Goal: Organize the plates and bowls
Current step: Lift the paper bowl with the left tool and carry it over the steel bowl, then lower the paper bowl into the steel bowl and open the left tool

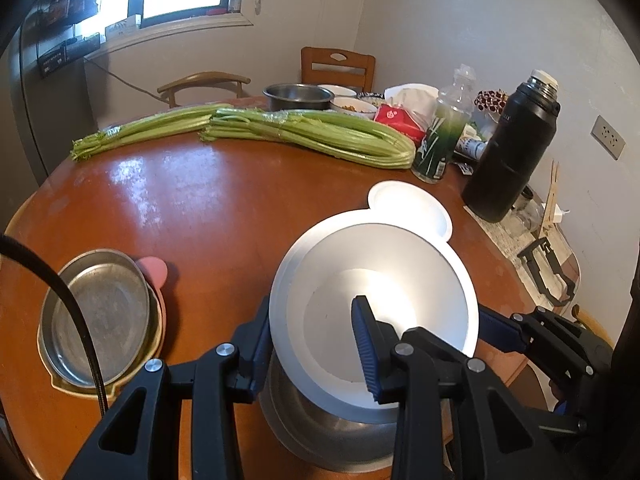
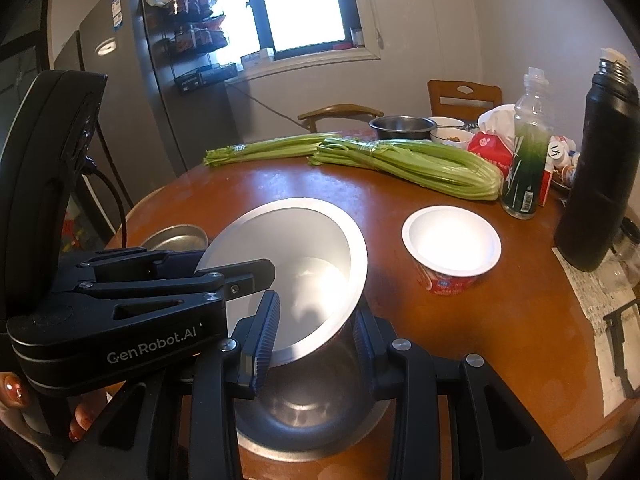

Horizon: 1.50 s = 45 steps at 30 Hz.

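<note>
Between both grippers, white bowl (image 1: 384, 280) (seemingly tilted)

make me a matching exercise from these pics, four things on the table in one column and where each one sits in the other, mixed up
Things:
1. white bowl
2. black flask
3. celery
4. metal pan

Places:
A. lying across the far part of the table
B. standing upright near the wall
C. held tilted above a steel bowl, between the jaws of both grippers
D. resting in a pink-handled dish at the left gripper's side of the table

Pairs: 1-C, 2-B, 3-A, 4-D
</note>
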Each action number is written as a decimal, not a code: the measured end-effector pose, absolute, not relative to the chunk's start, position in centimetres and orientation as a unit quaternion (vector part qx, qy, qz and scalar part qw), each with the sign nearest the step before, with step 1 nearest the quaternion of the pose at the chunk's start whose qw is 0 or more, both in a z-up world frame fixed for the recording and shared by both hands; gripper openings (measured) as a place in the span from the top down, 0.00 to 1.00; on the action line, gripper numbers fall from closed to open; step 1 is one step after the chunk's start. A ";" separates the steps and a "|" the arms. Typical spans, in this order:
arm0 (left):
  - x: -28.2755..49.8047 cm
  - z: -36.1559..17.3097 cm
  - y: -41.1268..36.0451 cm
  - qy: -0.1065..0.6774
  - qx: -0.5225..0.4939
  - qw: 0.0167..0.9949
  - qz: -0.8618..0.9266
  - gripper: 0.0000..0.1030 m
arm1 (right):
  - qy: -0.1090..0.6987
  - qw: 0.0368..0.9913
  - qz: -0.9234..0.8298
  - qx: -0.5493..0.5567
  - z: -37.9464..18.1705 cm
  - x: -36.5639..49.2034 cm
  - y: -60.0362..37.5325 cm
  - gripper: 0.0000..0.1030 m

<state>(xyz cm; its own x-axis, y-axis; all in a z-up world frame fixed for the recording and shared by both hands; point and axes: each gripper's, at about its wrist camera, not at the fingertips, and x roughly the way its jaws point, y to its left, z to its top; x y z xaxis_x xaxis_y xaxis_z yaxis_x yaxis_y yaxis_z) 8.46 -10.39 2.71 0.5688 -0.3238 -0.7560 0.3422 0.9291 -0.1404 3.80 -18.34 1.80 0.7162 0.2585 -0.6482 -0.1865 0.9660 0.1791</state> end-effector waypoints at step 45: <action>8.6 -2.6 -10.8 0.491 0.023 0.850 -0.191 0.64 | 0.426 0.897 0.110 0.037 -2.8 3.4 -18.1 0.60</action>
